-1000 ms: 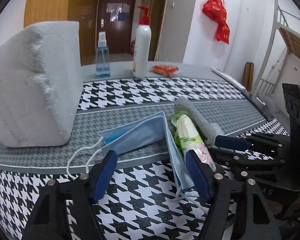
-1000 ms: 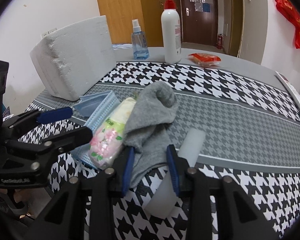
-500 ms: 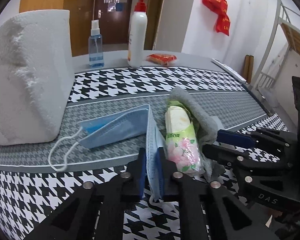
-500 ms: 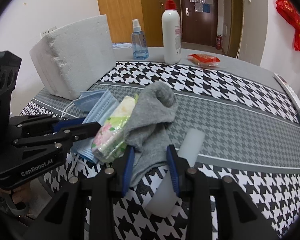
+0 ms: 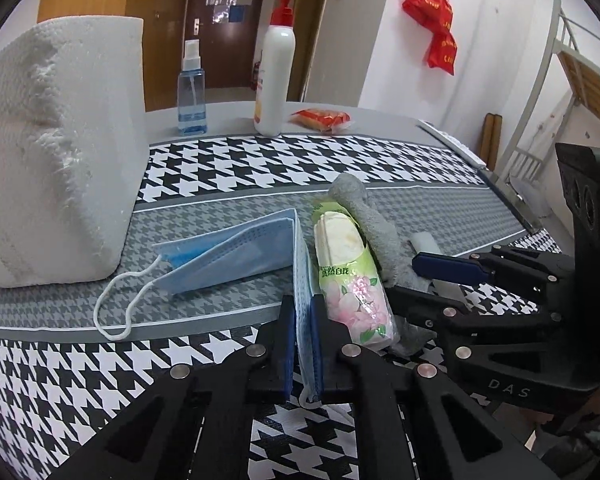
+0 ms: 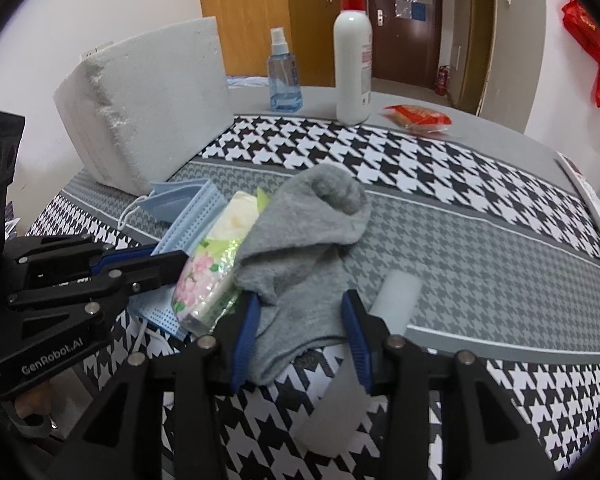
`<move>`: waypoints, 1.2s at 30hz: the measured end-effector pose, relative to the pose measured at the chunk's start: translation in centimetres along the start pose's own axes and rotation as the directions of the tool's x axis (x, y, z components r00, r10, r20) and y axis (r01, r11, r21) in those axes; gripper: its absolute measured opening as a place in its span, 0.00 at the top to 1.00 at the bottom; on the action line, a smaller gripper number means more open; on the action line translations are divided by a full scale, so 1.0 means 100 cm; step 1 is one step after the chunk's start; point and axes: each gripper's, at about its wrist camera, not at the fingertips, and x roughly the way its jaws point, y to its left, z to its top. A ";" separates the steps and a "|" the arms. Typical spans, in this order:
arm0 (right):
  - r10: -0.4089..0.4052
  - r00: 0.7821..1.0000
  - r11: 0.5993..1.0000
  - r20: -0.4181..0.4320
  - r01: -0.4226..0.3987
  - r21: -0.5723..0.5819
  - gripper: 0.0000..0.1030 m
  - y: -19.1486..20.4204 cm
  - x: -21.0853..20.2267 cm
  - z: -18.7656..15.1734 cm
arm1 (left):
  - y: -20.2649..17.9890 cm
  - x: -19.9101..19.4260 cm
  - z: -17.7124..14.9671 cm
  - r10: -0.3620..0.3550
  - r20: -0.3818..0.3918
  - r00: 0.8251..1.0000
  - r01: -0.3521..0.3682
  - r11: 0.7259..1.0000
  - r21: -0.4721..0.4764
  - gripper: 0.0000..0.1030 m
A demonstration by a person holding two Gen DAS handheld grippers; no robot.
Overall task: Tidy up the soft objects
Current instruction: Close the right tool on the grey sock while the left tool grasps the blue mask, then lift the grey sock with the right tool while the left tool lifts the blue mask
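Left wrist view: left gripper (image 5: 303,344) clenches the blue mask (image 5: 236,252); right gripper (image 6: 300,332) has just been widening, fingers released, straddling the grey sock (image 6: 304,236) on the worktop (image 6: 480,240).

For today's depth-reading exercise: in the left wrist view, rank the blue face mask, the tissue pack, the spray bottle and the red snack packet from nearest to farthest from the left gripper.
1. Blue face mask, pinched in the left gripper.
2. Tissue pack, just right.
3. Spray bottle, far back, left.
4. Red snack packet, far back, right; these last two are too close to call.
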 end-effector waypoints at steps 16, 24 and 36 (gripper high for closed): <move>0.094 0.994 0.994 0.051 -0.097 0.045 0.86 -0.003 -0.020 -0.009 | -0.003 -0.027 -0.004 -0.014 0.080 0.997 0.012 0.999 0.030 0.97; 0.088 0.987 0.996 0.135 -0.091 0.018 0.86 0.006 -0.053 -0.010 | -0.006 -0.056 -0.008 -0.003 0.156 0.988 -0.004 0.999 0.041 0.97; 0.074 0.975 0.997 0.211 -0.075 -0.005 0.86 0.019 -0.094 -0.016 | -0.009 -0.096 -0.016 0.011 0.230 0.973 -0.023 0.999 0.048 0.97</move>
